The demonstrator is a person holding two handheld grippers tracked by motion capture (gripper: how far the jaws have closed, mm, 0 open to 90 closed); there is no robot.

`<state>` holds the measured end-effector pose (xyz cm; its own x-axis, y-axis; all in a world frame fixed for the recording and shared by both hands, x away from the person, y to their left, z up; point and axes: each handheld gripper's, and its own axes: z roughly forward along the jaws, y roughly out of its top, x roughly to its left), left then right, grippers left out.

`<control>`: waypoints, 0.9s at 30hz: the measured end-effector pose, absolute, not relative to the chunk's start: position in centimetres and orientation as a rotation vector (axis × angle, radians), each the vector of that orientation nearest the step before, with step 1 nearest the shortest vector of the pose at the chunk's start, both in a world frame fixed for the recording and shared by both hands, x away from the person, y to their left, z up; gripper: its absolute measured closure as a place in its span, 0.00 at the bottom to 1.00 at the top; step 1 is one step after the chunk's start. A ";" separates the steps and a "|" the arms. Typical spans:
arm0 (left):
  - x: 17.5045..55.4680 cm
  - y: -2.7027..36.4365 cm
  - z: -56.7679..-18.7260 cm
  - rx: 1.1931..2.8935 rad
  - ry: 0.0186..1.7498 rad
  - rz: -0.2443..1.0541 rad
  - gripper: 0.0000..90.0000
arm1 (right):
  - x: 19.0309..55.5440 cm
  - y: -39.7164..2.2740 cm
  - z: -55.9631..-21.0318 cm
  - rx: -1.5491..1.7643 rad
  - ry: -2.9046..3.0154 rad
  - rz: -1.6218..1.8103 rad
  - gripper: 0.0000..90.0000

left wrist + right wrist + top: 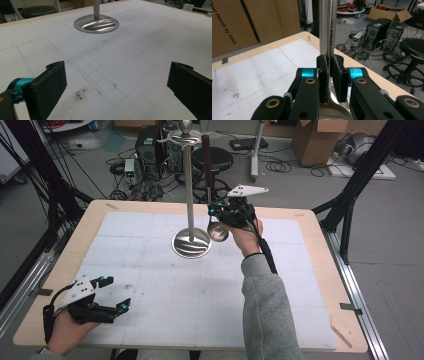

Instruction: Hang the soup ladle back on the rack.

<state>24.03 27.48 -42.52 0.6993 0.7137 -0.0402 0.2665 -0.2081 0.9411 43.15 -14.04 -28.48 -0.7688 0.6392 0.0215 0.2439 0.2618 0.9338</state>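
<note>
A steel stand [189, 195] with a round base [191, 243] rises from the white mat at mid-table, a ring of hooks at its top. Just right of the pole, my right gripper [216, 213] is shut on a ladle [218, 232], held upright with the bowl down and the dark handle [206, 160] pointing up. In the right gripper view the pads [340, 75] of my right gripper [329, 68] clamp the ladle's steel stem [330, 27]. My left gripper [117, 292] rests at the near left, open, with nothing in my left gripper [116, 72]; the stand's base [96, 23] lies ahead.
A white gridded mat [150, 285] covers the wooden table [320, 270]. Beyond the far edge are a black stool [220, 157], computer cases [147, 145], cables and cardboard boxes [317, 140]. Black frame legs [350, 195] stand at both sides.
</note>
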 end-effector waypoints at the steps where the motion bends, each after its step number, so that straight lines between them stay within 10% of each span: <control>1: 24.0 27.5 -42.5 1.783 0.778 0.495 0.03 | 43.1 -14.0 -28.5 0.812 2.181 1.509 0.93; 27: 24.0 27.5 -42.6 1.786 0.780 0.493 0.03 | 43.5 -13.3 -28.7 0.821 2.213 1.499 0.93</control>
